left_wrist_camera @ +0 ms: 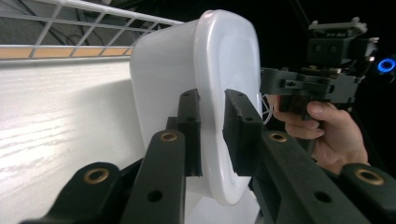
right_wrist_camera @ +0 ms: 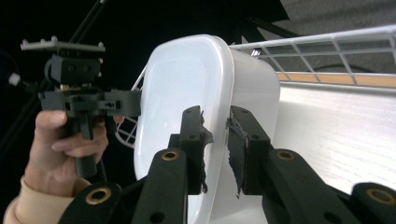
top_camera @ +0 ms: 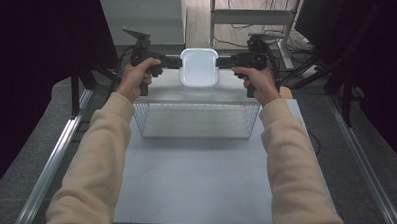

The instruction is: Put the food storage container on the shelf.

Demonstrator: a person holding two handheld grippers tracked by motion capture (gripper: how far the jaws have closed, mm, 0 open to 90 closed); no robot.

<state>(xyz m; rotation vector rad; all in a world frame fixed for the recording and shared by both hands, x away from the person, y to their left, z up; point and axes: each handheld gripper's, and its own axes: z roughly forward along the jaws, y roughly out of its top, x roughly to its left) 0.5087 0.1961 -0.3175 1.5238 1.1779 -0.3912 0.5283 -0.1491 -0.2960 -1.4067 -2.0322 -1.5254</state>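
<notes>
No text, label, brand, number or sign can be read on anything in these views.

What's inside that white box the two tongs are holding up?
Nothing of its inside shows: the white box has a lid on it. The left tongs and right tongs pinch its rim from opposite sides, above the wire basket.

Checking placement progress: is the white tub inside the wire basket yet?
Not yet: white tub, pinched by both grippers, hangs above and beyond wire basket.
</notes>
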